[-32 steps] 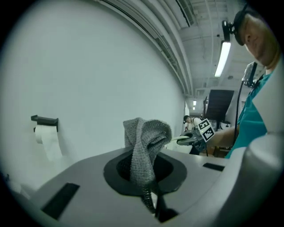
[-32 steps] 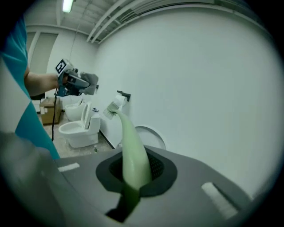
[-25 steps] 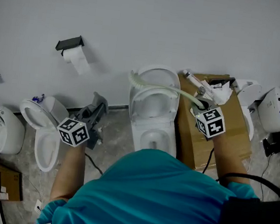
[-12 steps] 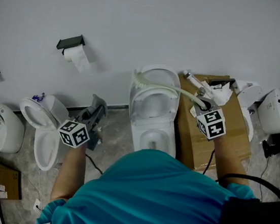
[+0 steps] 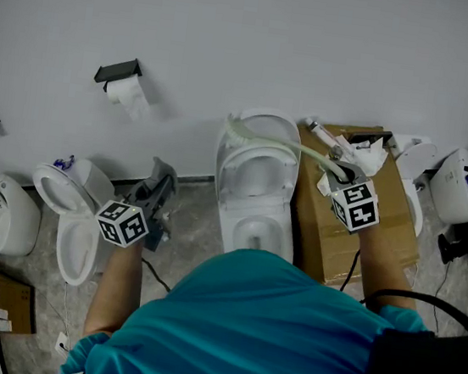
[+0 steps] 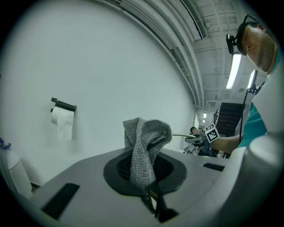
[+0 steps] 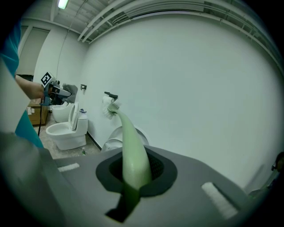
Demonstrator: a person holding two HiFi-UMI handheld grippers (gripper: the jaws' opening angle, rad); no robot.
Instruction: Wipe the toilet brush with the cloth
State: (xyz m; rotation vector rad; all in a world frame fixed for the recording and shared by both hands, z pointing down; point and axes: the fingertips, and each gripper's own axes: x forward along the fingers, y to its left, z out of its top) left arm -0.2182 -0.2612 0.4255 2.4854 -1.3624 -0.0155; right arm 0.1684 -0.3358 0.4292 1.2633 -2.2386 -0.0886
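Grey cloth [image 6: 144, 150] sits pinched in left tongs [image 6: 153, 203]; right tongs [image 7: 128, 200] clamp green toilet brush [image 7: 131, 150], bristles [image 5: 229, 130] toward 9 o'clock.

middle toilet [image 5: 256, 185] against the wall [image 5: 321, 48], cardboard box [image 5: 397, 216] just right of it, second toilet [image 5: 79, 247] well left

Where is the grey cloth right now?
The cloth is pinched in the left gripper, at the head view's left, beside the small open toilet.
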